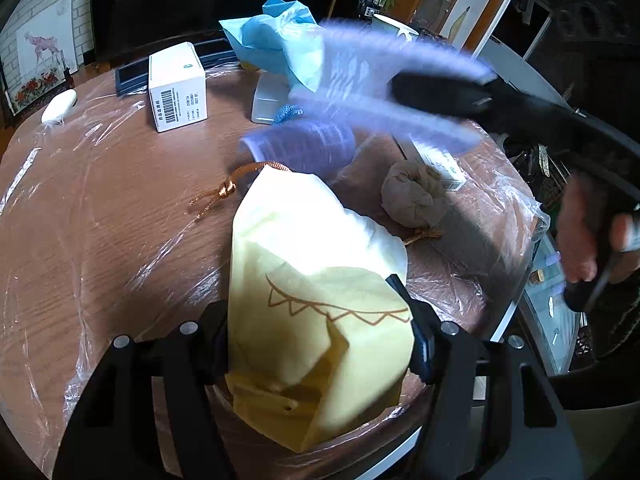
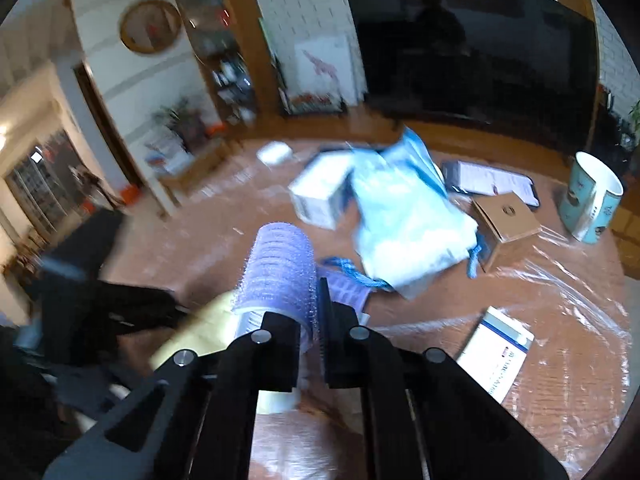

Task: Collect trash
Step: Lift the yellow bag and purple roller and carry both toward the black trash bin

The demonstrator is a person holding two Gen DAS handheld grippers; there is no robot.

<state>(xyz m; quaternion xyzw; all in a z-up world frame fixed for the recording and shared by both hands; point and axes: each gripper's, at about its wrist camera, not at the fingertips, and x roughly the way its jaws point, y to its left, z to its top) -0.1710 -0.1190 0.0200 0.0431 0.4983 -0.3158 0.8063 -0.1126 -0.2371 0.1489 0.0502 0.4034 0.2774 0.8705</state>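
Right gripper pinching ribbed purple foam sleeve, left gripper clamping soft yellow bag

White brick wall, dark television, round wall plaque, possibly wooden door frames.

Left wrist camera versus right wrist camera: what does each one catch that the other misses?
Only the left wrist view shows the left gripper clamped on the yellow bag, the crumpled brown paper ball and the gold cord. Only the right wrist view shows the brown cardboard box and the wall clock. Both show the purple roller, which the right gripper pinches by its edge, the blue plastic bag and the wrapped table.
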